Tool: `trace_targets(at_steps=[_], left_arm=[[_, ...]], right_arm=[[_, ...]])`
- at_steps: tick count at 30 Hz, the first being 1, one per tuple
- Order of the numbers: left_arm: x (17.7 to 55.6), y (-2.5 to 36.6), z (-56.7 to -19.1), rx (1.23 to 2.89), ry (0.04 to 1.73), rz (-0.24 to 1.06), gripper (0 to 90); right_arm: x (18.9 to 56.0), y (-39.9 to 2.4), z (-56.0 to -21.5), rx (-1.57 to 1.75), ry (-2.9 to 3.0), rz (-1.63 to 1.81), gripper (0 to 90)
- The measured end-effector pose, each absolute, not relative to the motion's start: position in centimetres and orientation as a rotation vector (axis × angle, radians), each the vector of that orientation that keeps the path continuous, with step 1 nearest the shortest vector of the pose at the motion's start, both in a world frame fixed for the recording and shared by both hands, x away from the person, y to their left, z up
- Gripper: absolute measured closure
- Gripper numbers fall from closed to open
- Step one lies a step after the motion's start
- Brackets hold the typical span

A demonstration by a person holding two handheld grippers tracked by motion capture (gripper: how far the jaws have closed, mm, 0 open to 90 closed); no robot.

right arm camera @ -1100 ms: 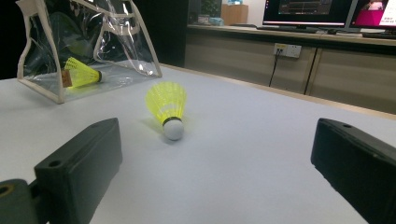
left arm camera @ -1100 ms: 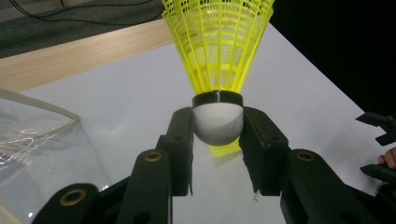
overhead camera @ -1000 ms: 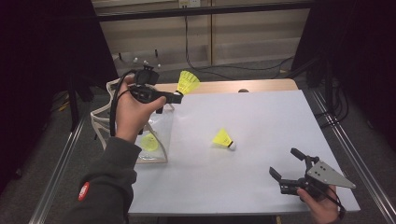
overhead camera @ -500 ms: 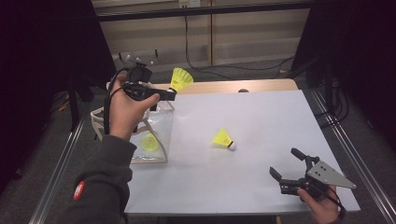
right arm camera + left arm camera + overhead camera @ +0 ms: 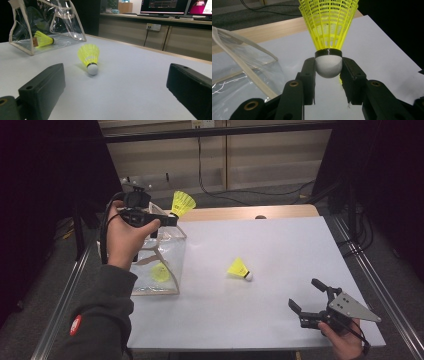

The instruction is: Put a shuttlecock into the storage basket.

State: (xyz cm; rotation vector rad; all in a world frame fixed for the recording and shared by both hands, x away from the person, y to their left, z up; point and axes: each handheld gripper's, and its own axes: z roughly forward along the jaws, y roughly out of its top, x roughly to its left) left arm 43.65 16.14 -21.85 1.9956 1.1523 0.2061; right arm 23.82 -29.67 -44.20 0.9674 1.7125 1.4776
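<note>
My left gripper [image 5: 172,219] is shut on the white cork of a yellow shuttlecock [image 5: 182,203] [image 5: 329,30], held in the air over the open top of a clear plastic bag [image 5: 167,255] [image 5: 242,72] at the table's left. Inside the bag lies a second yellow shuttlecock [image 5: 160,272] [image 5: 43,38]. A third shuttlecock [image 5: 239,269] [image 5: 89,58] rests on its side mid-table. My right gripper [image 5: 306,295] [image 5: 117,87] stands open near the front right corner, its jaws wide apart and pointing toward that shuttlecock.
The white table top [image 5: 280,245] ends at a wooden strip [image 5: 240,213] along the far edge. Metal rails [image 5: 65,290] run down both sides. A cable [image 5: 103,235] hangs from the left gripper.
The left gripper has carried its shuttlecock leftward and away from me, from beside the bag to above its opening. The right gripper and the loose shuttlecock have stayed still.
</note>
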Motion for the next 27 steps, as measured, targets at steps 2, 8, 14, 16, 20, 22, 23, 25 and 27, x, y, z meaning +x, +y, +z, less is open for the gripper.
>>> trace_targets(at_steps=[2,8,14,16,20,22,23,25,27], left_arm=[[43.7,16.3,-21.8,1.999,1.153,0.209,65.1],[43.8,16.9,-21.7,1.990,1.166,0.216,65.1],[44.0,17.3,-21.8,1.986,1.181,0.222,65.1],[44.1,17.4,-21.7,1.980,1.187,0.221,65.1],[44.2,17.7,-21.7,1.979,1.193,0.234,65.1],[44.3,17.9,-21.7,1.972,1.202,0.238,65.1],[44.3,18.0,-21.6,1.972,1.205,0.244,65.1],[44.3,18.2,-21.6,1.970,1.212,0.251,65.1],[44.4,18.4,-21.6,1.967,1.221,0.256,65.1]], right_arm=[[23.8,-29.7,-44.2,0.965,1.713,1.476,1.9],[23.8,-29.7,-44.2,0.970,1.713,1.478,1.9],[23.8,-29.7,-44.2,0.969,1.712,1.478,1.9],[23.8,-29.7,-44.2,0.968,1.714,1.478,1.9],[23.8,-29.7,-44.2,0.968,1.714,1.477,1.9],[23.8,-29.7,-44.2,0.968,1.712,1.478,1.9],[23.8,-29.7,-44.2,0.967,1.713,1.477,1.9],[23.8,-29.7,-44.2,0.969,1.714,1.477,1.9],[23.8,-29.7,-44.2,0.969,1.714,1.478,1.9]])
